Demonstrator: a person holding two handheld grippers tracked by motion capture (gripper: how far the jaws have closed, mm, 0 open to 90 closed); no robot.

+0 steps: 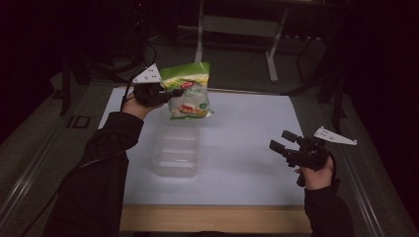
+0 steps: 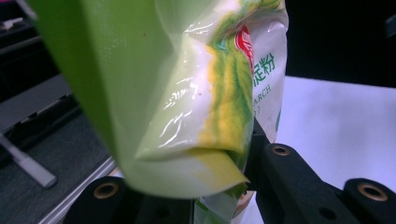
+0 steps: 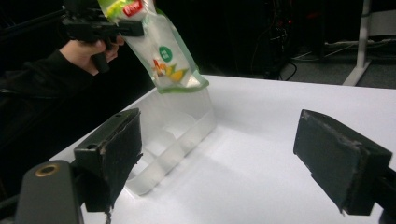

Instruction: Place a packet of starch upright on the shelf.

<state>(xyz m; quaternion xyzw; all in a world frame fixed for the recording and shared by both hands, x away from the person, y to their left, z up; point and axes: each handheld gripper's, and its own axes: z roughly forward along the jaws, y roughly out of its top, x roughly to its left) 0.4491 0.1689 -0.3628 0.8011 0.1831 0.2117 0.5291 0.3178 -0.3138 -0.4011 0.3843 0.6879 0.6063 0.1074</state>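
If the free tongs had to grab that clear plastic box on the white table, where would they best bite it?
Probably a long side wall of the clear rectangular plastic box, from above: it stands open-topped and upright, so one jaw can slip inside the thin rim, one outside. The open right tongs are nearest the right-hand wall.

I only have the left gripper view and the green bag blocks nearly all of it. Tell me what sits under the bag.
Observer: A clear plastic box stands on the white table, just nearer the person than the hanging bag.
Operator: Report whether the box holds anything.
Observer: It looks empty in the right gripper view.
Operator: Give me the other tongs.
Observer: The right tongs are open, off to the right above the table, gripping nothing.
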